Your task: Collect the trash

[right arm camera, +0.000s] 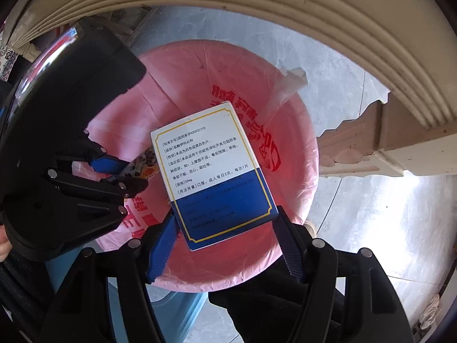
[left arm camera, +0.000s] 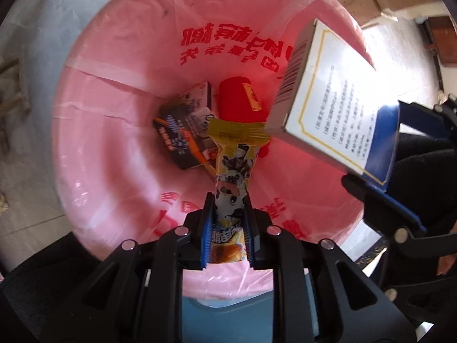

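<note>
Both grippers hang over a bin lined with a pink bag [left arm camera: 114,120] printed with red characters. My left gripper [left arm camera: 227,200] is shut on a yellow snack wrapper [left arm camera: 232,160] with cartoon cows, which dangles into the bin mouth. My right gripper [right arm camera: 225,220] is shut on a white and blue medicine box [right arm camera: 211,177] by its blue end, held flat above the pink bag [right arm camera: 285,131]. The medicine box [left arm camera: 337,100] also shows at the right of the left wrist view. At the bottom of the bin lie a dark carton [left arm camera: 182,131] and a red cylinder [left arm camera: 237,100].
The bin stands on a grey tiled floor [right arm camera: 371,200]. A cream carved furniture edge [right arm camera: 257,14] arcs above and right of it. A blue bin wall [left arm camera: 228,314] shows below the liner. Part of a hand [right arm camera: 4,245] shows at the left edge.
</note>
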Demonstrator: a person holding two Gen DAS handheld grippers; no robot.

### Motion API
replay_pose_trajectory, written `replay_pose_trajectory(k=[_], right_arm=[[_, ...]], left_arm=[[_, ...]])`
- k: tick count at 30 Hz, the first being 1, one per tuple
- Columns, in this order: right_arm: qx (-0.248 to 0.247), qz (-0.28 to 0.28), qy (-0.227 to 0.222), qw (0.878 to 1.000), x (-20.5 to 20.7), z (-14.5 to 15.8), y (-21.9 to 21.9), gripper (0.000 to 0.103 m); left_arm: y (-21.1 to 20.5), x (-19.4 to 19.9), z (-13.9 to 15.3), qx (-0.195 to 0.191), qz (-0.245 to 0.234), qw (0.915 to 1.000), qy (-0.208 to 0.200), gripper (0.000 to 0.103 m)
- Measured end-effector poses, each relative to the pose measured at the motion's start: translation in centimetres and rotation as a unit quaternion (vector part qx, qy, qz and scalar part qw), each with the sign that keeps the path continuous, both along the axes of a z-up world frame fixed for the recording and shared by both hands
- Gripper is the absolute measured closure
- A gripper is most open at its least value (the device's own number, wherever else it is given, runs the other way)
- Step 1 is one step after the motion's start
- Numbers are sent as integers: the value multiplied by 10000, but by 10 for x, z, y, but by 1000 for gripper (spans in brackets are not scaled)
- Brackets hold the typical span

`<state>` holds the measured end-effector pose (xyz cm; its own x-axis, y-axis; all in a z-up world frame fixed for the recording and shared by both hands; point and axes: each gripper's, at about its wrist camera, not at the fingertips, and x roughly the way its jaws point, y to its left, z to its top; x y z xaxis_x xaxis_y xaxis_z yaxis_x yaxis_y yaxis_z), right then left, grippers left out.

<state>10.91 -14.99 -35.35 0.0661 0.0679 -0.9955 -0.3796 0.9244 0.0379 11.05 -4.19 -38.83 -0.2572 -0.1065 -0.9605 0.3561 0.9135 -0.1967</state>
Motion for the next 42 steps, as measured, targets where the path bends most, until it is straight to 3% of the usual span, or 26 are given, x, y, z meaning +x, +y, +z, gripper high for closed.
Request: replay_pose_trajectory(k=[5, 7, 10, 12, 22, 28, 32, 37, 42], right_arm=[[38, -32, 290, 9996, 1, -15, 0, 38], [35, -25, 359, 9993, 2, -18, 1, 37], [14, -7, 389, 9992, 3, -18, 2, 37], [-37, -3, 370, 9993, 4, -17, 3, 31], [-55, 3, 322, 9995, 5, -19, 5, 28], [-56, -182, 280, 9994, 1, -12, -1, 28], [-47, -629, 215, 9978, -6, 2, -16, 28], [-30, -949, -381, 9948, -22, 41, -23, 27], [-50, -1276, -1128, 9854, -47, 85, -29, 23]], left_arm=[[3, 0, -11, 108, 101, 9998, 114, 82], [5, 2, -14, 179, 136, 9997, 89, 61], [7, 6, -11, 123, 213, 9997, 37, 44], [7, 8, -9, 122, 249, 9996, 4, 37], [17, 13, -11, 280, 310, 9991, -35, 36], [20, 15, 4, 361, 356, 9985, -205, 36], [15, 10, 17, 490, 186, 9974, -504, 36], [11, -2, 53, 345, 238, 9934, -1064, 36], [15, -15, 103, 259, 652, 9790, -1912, 35]])
